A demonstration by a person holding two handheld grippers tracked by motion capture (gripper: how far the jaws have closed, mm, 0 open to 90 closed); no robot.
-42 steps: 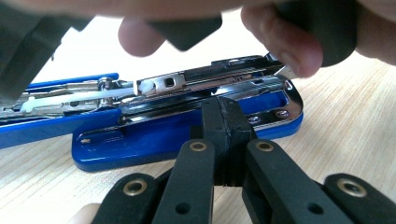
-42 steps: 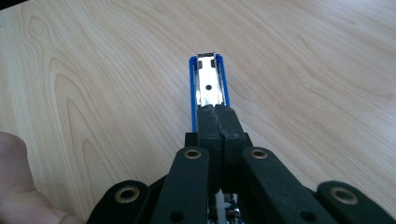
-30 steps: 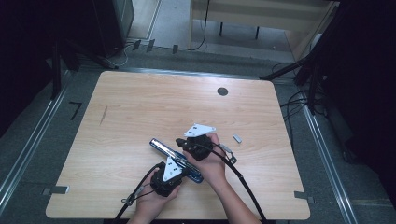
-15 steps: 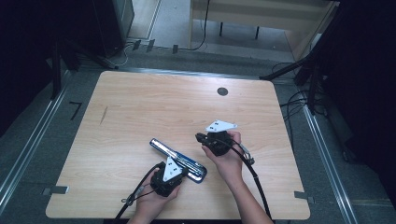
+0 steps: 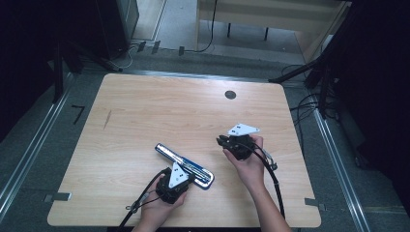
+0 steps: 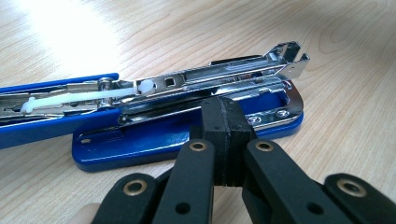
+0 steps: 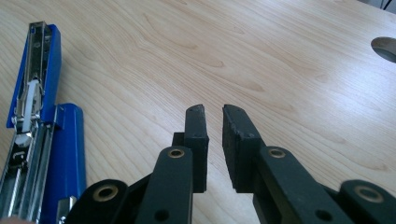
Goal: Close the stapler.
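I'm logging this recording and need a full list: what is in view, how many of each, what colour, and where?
Stapler: one, blue with chrome, flipped open, near front of table.
Small metal piece: one, silvery, on the table by the right hand; too small to identify.
Round hole: one, dark, far part of the tabletop.
Table: one, light wood, centre.
Left gripper: one, black, fingers shut, at the stapler's base; whether it touches is unclear.
Right gripper: one, black, fingers slightly apart with nothing between them, just been opening, right of the stapler.
Hands: two, entering from the bottom edge.
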